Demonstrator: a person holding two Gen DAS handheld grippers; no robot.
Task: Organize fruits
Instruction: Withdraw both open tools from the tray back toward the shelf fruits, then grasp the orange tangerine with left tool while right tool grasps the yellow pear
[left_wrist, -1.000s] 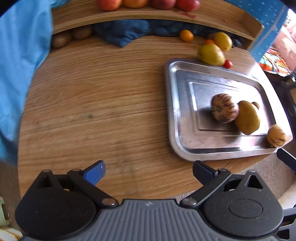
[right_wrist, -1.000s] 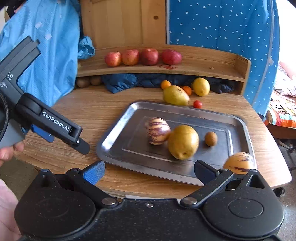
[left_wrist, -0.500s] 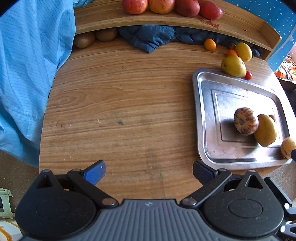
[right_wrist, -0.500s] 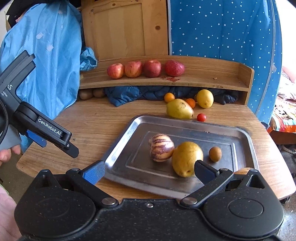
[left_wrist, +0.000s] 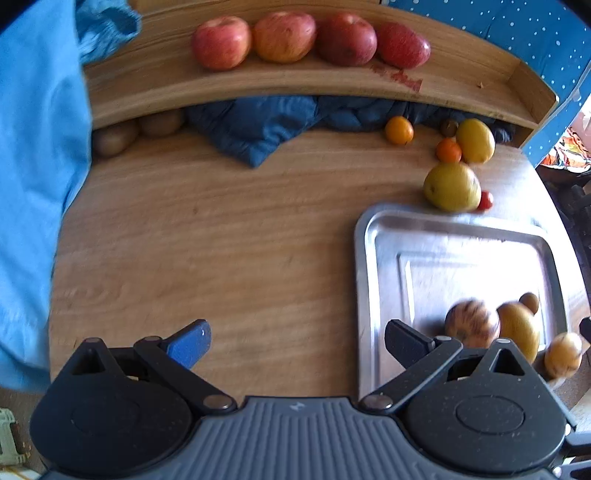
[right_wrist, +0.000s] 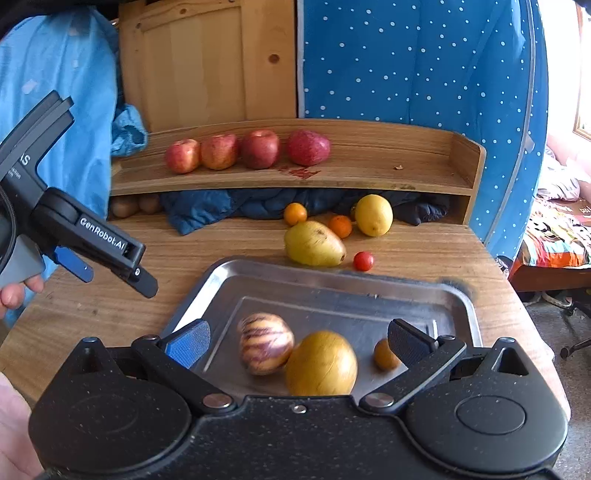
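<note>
Fruit on the tray: You had a striped round fruit, a large yellow fruit touching it, and a small brown one just beside that, all lying in the near part of the metal tray.
Fruit at the tray's edge: In the left wrist view another striped yellowish fruit sat by the tray's near right corner; whether it was on the rim or off it could not be told.
Loose fruit: Behind the tray on the worktop you had a yellow-green pear-like fruit, a cherry tomato, two small oranges, and a lemon, close together.
Shelf: Four red apples stood in a row on the wooden shelf, which looked like a finished group.
Under the shelf: Brown kiwi-like fruits lay at the left, beside a dark blue cloth.
Progress: By my reading you were partway; the apples looked sorted, while the tray fruit and the loose cluster were left.
Right gripper: You held it low over the tray's near edge, fingers spread wide and empty, framing the striped and yellow fruit.
Left gripper: You held it above bare worktop left of the tray, angled down, fingers parted with nothing between them.
</note>
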